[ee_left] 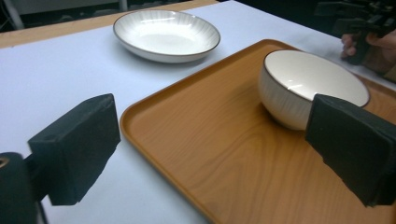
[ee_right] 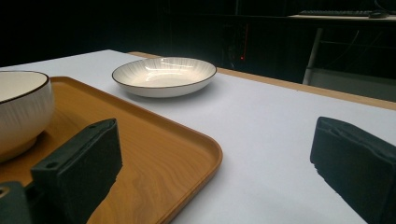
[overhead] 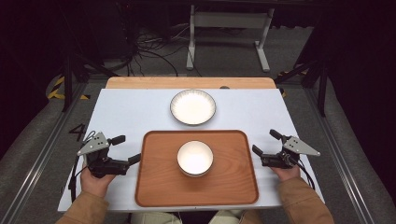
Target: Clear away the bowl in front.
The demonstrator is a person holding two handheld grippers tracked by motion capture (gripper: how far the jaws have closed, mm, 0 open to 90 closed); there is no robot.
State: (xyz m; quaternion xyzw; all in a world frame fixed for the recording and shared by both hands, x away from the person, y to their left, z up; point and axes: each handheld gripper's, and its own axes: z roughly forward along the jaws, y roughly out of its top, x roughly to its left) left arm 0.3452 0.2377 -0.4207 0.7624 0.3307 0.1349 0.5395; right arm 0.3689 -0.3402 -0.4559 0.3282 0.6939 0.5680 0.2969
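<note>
While both grippers flank the wooden tray, each has its fingers spread wide with nothing between them, likely so the left gripper and right gripper can take opposite edges together. The bowl sits mid-tray; the plate lies beyond on the white surface.

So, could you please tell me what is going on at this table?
A person holds a tool in each hand at either side of a wooden tray. The left tool and the right tool both stand open at the tray's edges, gripping nothing. A white bowl sits on the tray, and a white plate rests on the table beyond it.
</note>
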